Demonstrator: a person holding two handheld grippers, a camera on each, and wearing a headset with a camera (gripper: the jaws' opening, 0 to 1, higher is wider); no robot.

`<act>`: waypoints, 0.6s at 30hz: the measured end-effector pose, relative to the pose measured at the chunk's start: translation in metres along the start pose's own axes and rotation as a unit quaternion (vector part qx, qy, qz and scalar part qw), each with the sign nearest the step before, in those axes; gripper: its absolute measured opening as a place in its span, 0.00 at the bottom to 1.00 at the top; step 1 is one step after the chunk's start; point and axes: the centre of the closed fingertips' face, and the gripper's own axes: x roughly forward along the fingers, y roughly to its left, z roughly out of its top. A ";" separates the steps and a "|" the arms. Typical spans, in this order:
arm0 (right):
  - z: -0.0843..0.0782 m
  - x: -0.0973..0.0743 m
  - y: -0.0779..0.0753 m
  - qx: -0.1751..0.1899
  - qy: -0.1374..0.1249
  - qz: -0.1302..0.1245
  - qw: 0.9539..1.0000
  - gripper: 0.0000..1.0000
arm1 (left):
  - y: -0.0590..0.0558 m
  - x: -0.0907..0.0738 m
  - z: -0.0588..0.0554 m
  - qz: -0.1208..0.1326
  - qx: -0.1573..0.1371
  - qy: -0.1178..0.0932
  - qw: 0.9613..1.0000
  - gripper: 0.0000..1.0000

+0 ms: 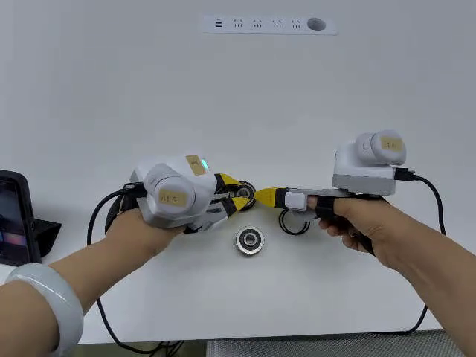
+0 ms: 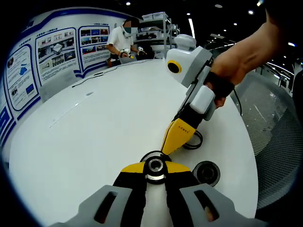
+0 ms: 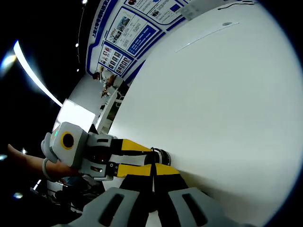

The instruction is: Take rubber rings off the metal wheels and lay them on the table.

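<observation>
A plain white desk [image 1: 149, 89] carries the work. The left claw [image 1: 235, 192] is clamped on a metal wheel [image 2: 155, 165], held just above the desk. The right claw [image 1: 262, 197] has its jaws together, its tip at the wheel's rim. One loose rubber ring [image 1: 294, 222] lies on the desk, near a second wheel [image 1: 250, 239]. This looks like the peeling step: next, pinch the ring's edge and pull it away. The wheel's hub faces the left gripper's camera. It is a disc, so it has no long axis.
</observation>
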 end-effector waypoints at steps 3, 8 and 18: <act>0.000 0.000 -0.001 -0.001 0.001 -0.002 1.000 0.02 | 0.000 -0.001 0.002 -0.001 0.002 -0.004 1.000 0.18; 0.000 0.000 -0.002 -0.001 0.002 -0.002 1.000 0.02 | 0.001 -0.003 0.002 0.001 0.012 -0.004 1.000 0.20; 0.002 -0.001 0.003 -0.002 -0.001 0.004 1.000 0.02 | 0.000 -0.006 0.001 0.004 0.014 -0.007 1.000 0.28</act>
